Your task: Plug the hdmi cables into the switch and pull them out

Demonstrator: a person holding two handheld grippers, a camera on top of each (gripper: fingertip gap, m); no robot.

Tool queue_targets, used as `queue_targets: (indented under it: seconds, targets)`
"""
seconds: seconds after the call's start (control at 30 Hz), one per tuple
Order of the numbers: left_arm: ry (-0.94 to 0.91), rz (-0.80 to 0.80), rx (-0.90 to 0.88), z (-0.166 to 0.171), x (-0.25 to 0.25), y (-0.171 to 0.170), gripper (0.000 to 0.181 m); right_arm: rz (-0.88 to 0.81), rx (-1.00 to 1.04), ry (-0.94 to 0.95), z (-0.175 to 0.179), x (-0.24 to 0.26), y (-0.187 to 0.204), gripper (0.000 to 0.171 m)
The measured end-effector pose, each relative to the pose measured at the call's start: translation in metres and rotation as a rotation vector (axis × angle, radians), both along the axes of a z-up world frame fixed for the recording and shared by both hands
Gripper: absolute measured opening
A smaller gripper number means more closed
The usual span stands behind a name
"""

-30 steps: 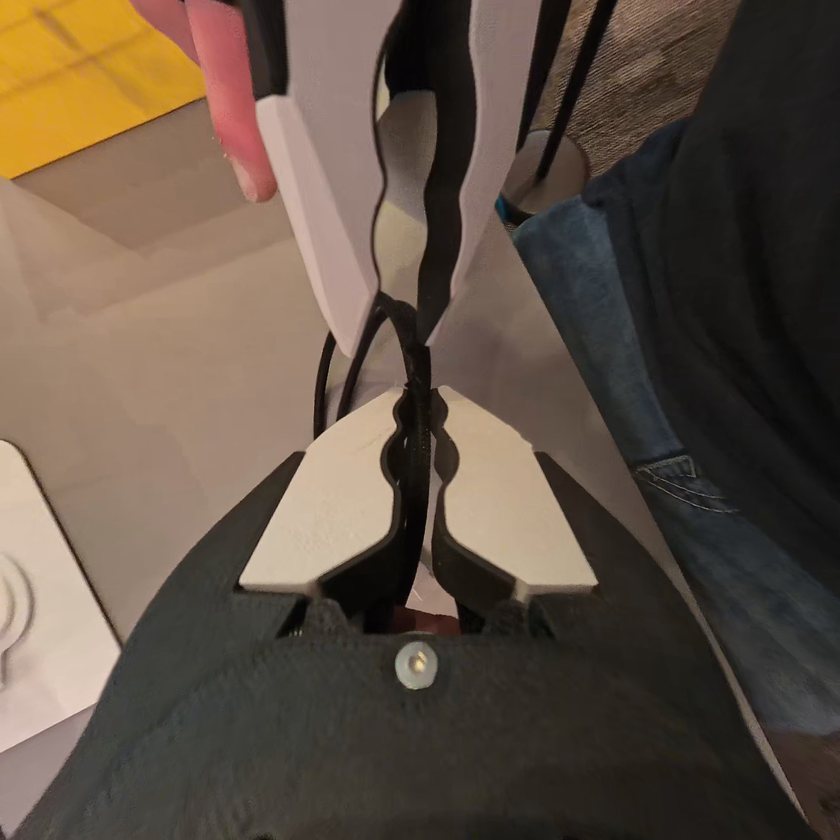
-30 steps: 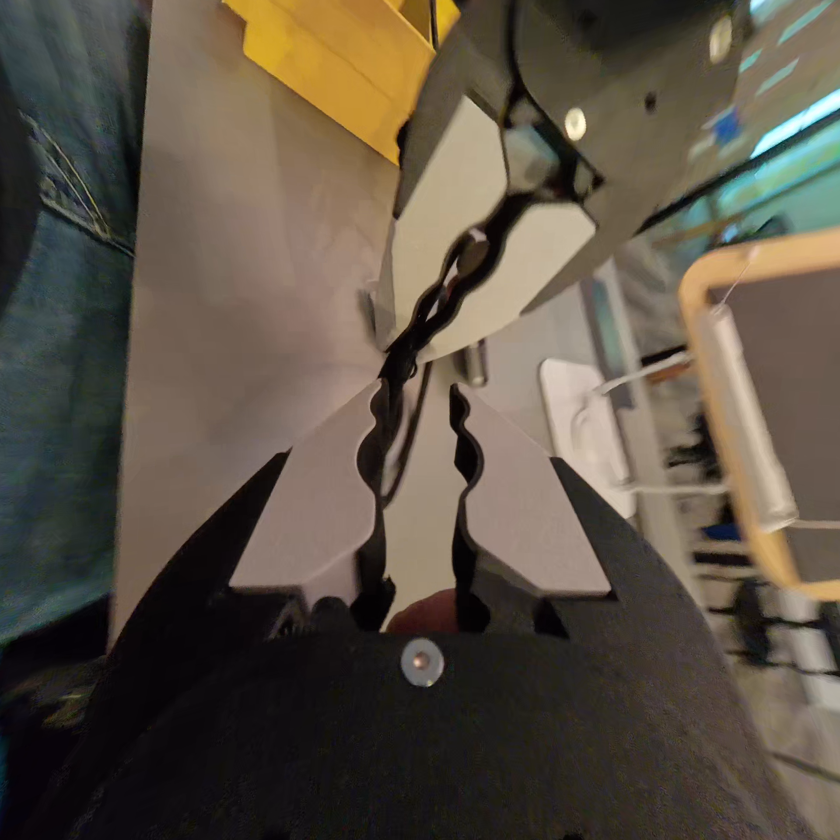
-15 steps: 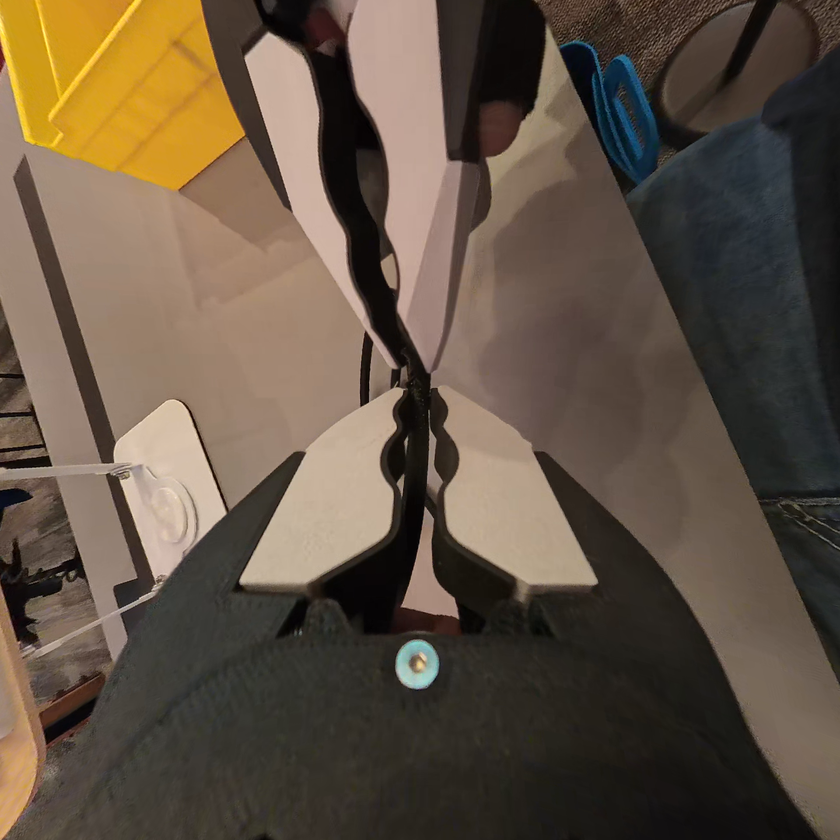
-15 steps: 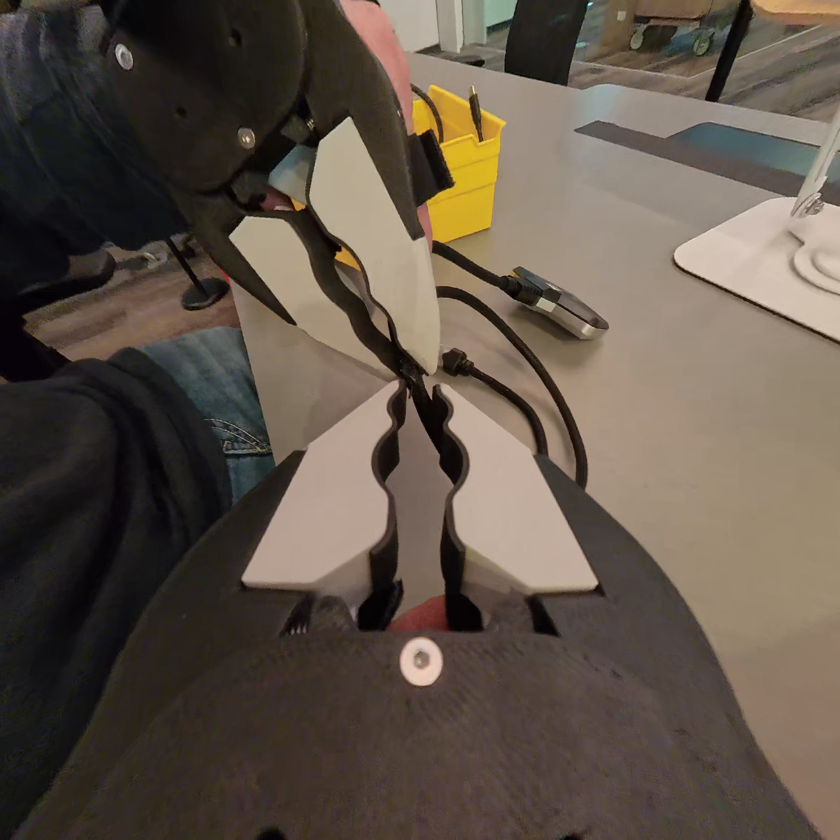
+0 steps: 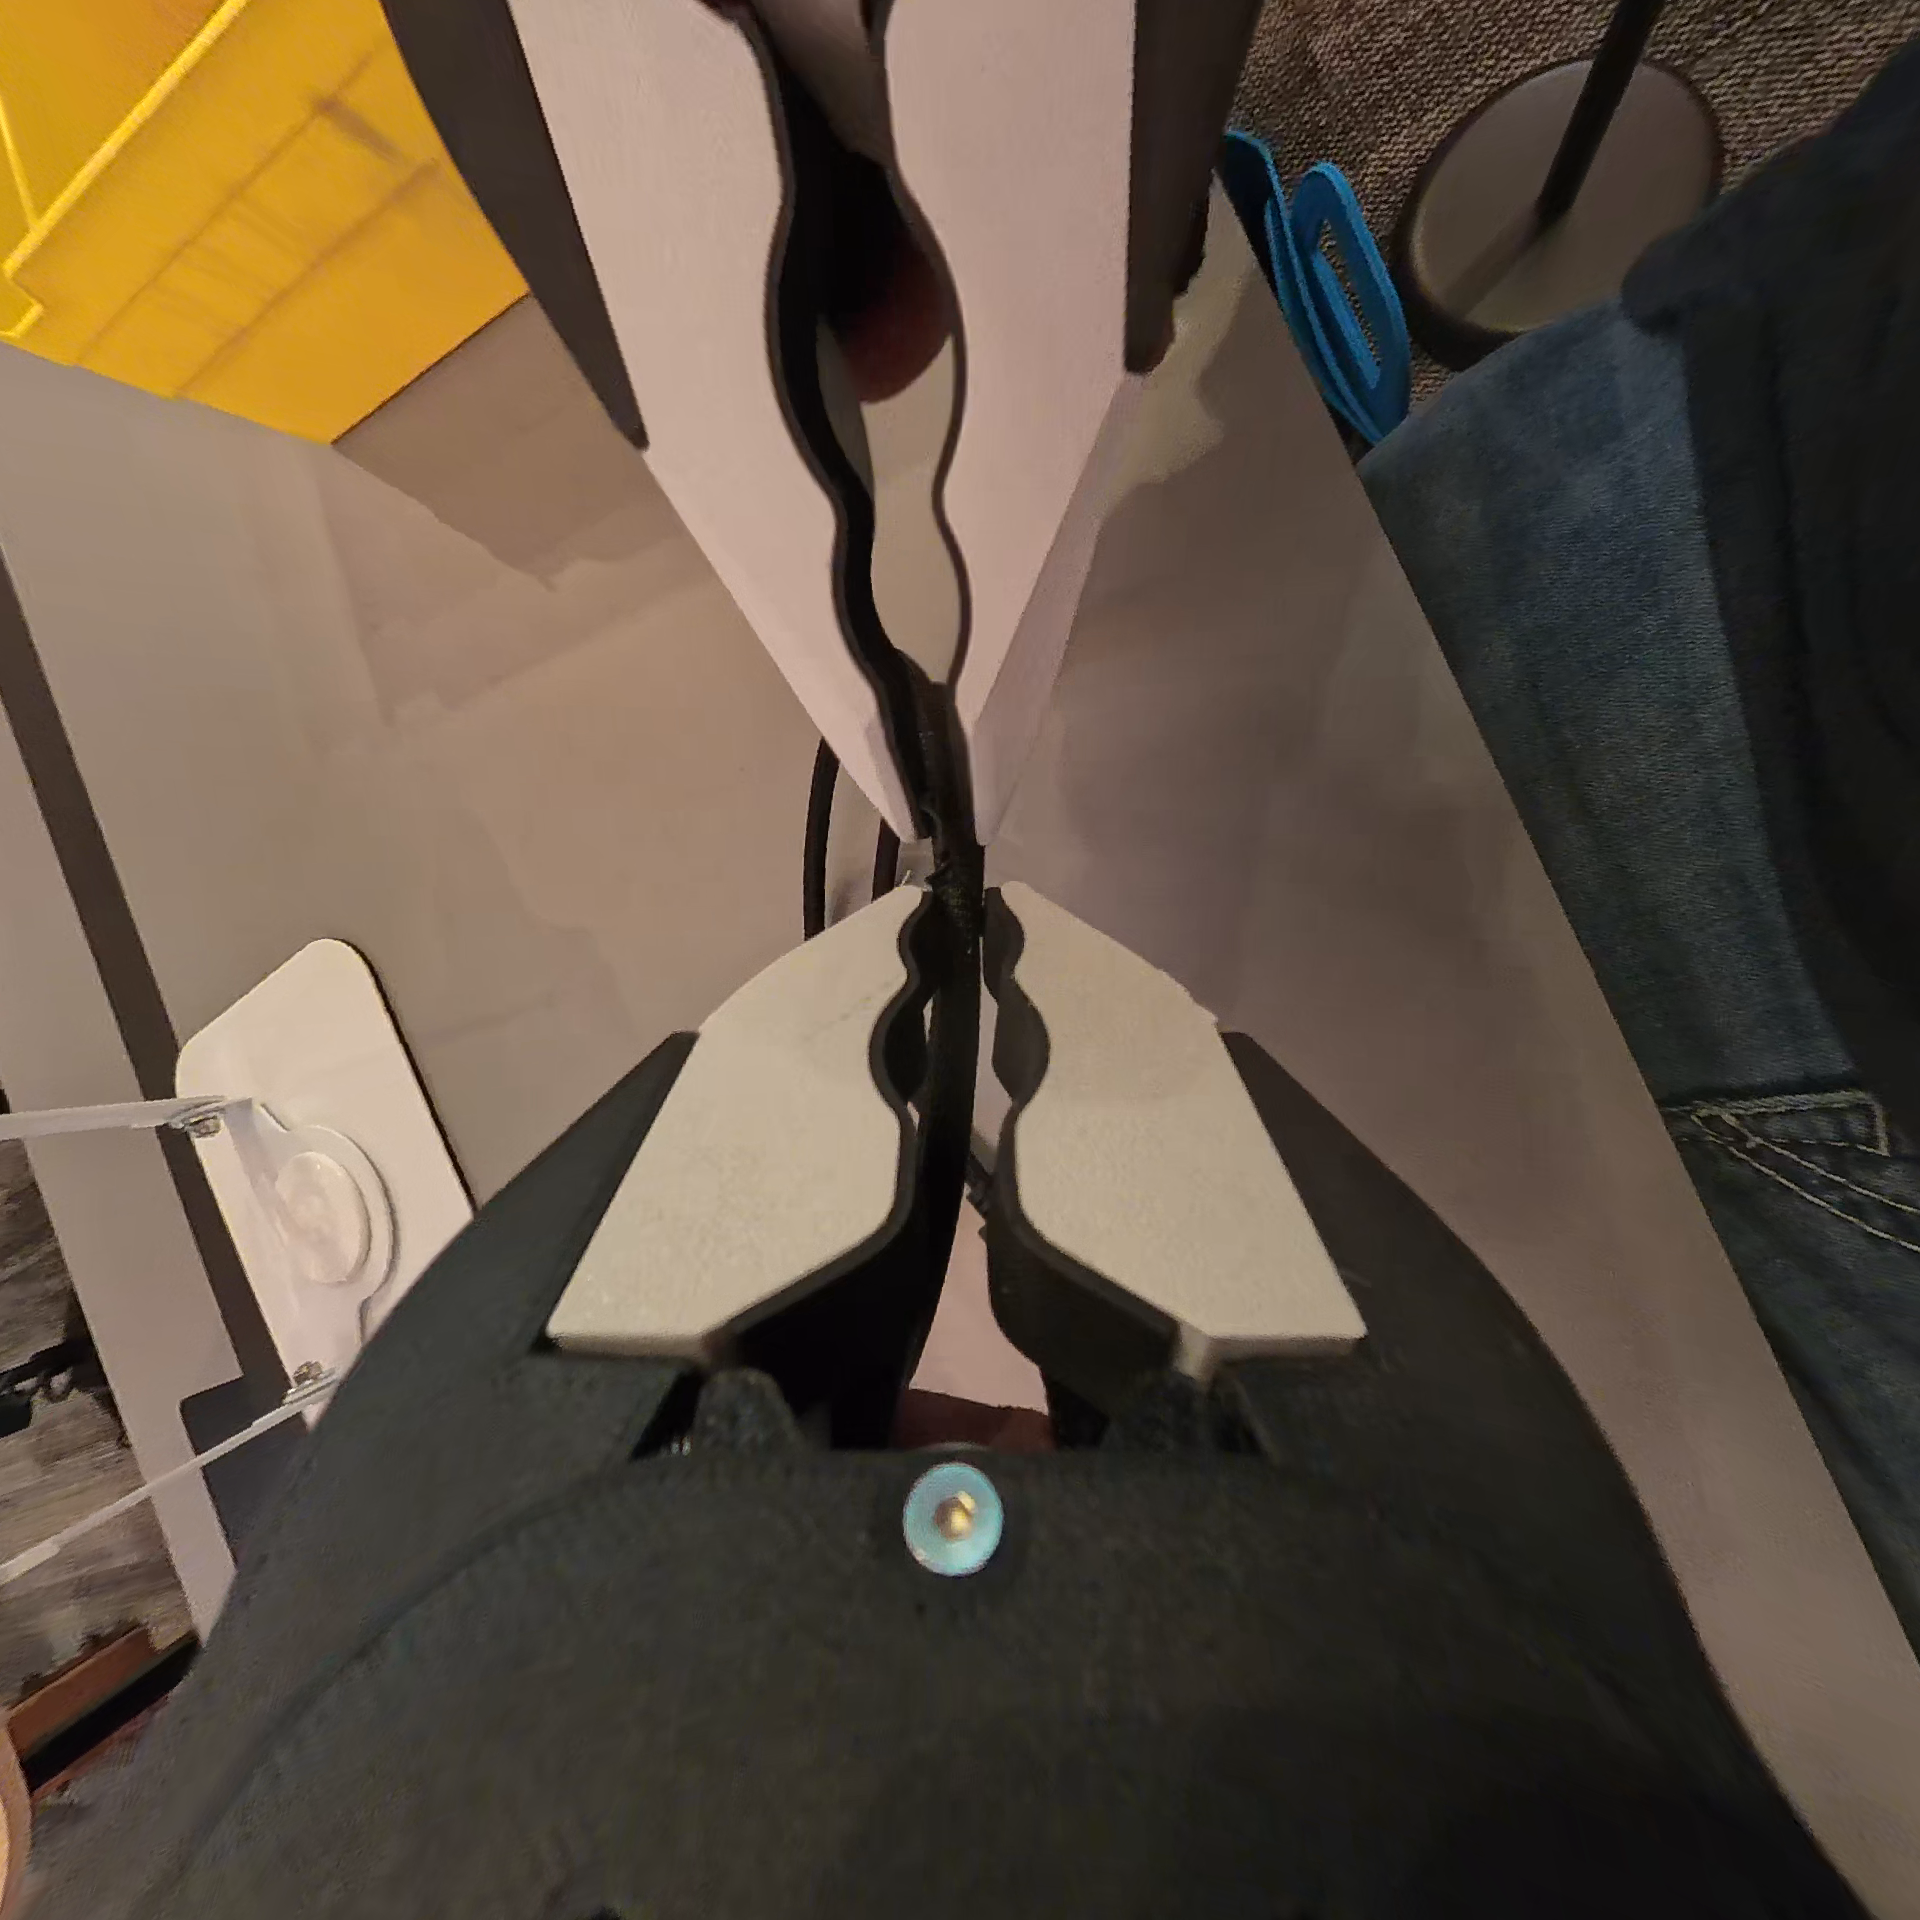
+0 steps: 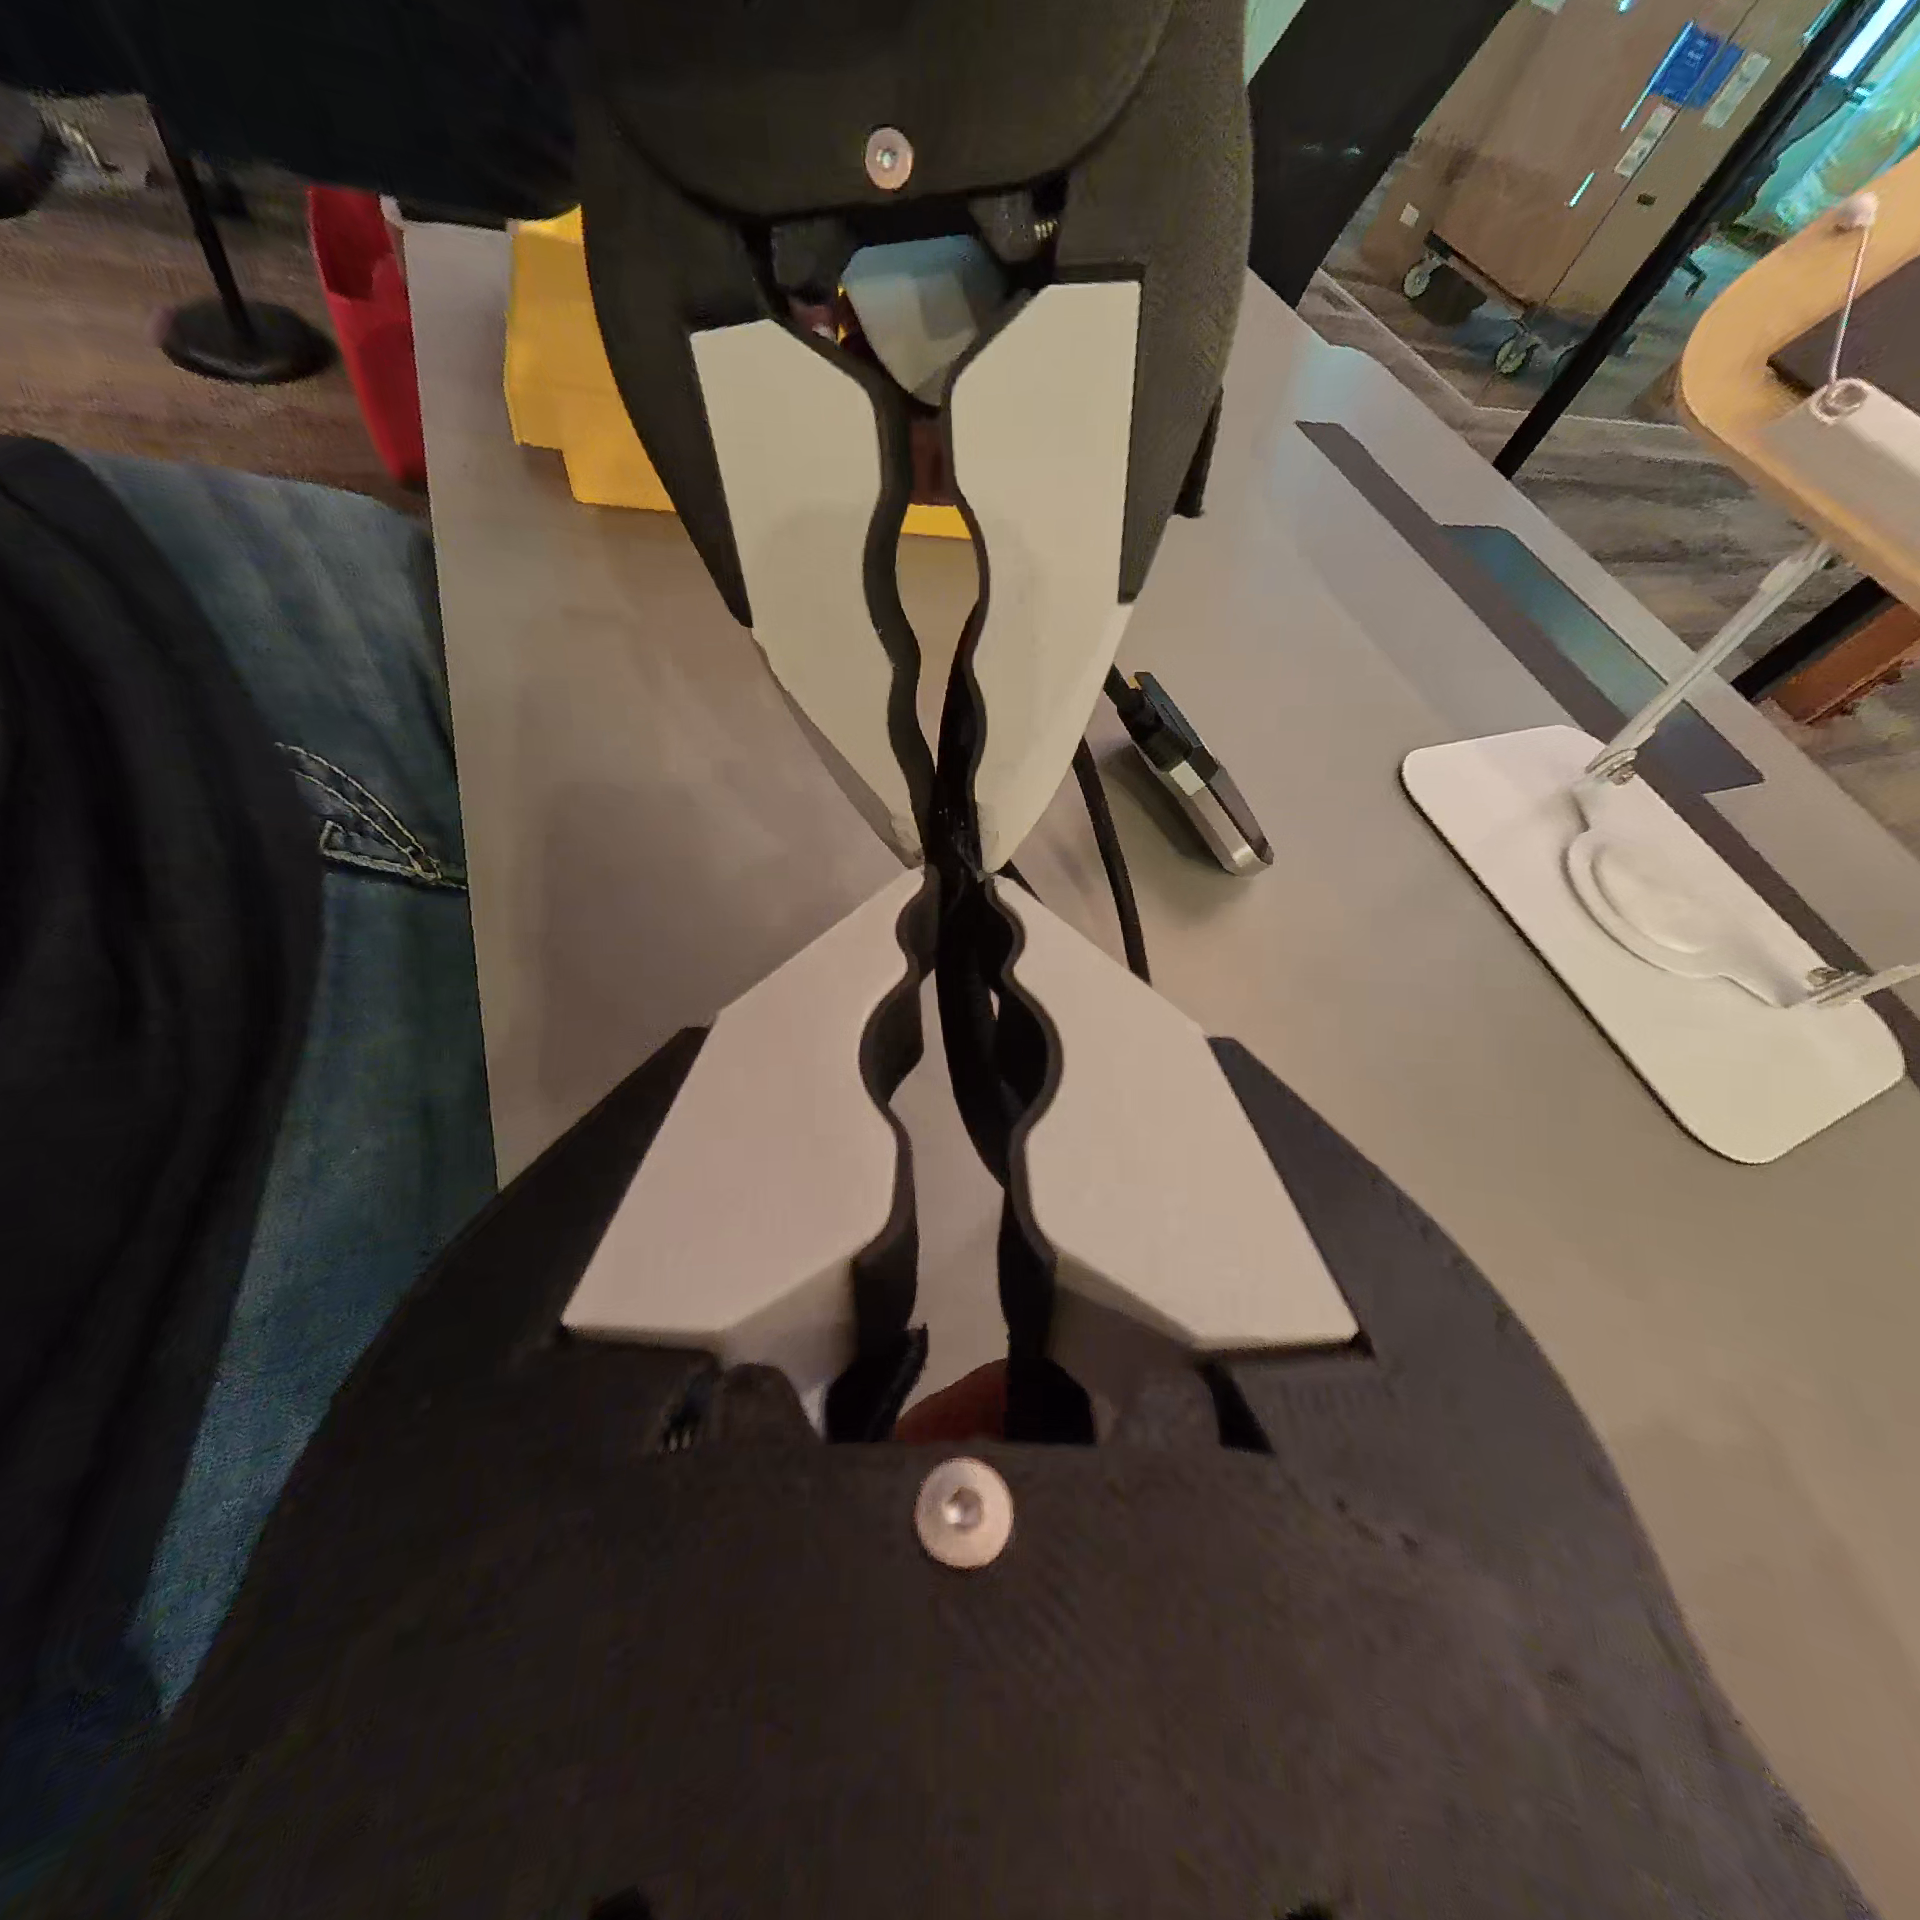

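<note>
HDMI cable [image 5: 951,1039] runs up between the fingers of the left hand-held gripper [image 5: 951,914], which is closed on it, and its black cord meets the tips of the right hand-held gripper [image 6: 956,883] coming from the opposite side. Half a second ago the right one approached at a slant with its fingers spread wider; now the two stand tip to tip in a straight line, and the right fingers have narrowed around the same cord — whether they press it firmly I cannot tell. The left one's grip has not changed.

Both are held above the grey counter [image 6: 1455,1299], near the edge where the person's jeans-clad leg [image 6: 343,935] shows.

Beyond the right hand-held gripper, to its right, the switch [image 6: 1210,790] lies on the counter — a small dark and silver box with another black cable plugged into its far end. Farther right sits a white base plate [image 6: 1558,935] with clear rods. A yellow bin [image 6: 561,416] stands behind the opposing gripper, partly hidden by it.
</note>
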State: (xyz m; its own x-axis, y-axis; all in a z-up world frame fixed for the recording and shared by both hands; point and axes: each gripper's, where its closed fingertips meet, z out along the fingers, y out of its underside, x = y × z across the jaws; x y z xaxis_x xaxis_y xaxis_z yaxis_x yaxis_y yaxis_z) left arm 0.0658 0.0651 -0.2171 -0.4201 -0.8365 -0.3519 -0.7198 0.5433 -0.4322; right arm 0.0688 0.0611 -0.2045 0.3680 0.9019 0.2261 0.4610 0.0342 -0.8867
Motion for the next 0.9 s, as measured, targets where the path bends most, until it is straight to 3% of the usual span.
queue_targets:
  seconds: [0.7,0.8,0.9]
  targets:
    - [0.027,-0.035,-0.034,0.000,-0.001,-0.005,0.007,0.075,-0.171,0.145,0.007,-0.002,-0.007,0.000]
    - [0.038,-0.041,-0.041,0.000,-0.003,-0.006,0.007,0.088,-0.125,0.096,0.005,-0.003,-0.009,0.000]
    - [0.050,-0.050,-0.083,-0.002,-0.004,-0.008,0.007,0.104,0.068,-0.059,0.003,-0.003,-0.010,0.000]
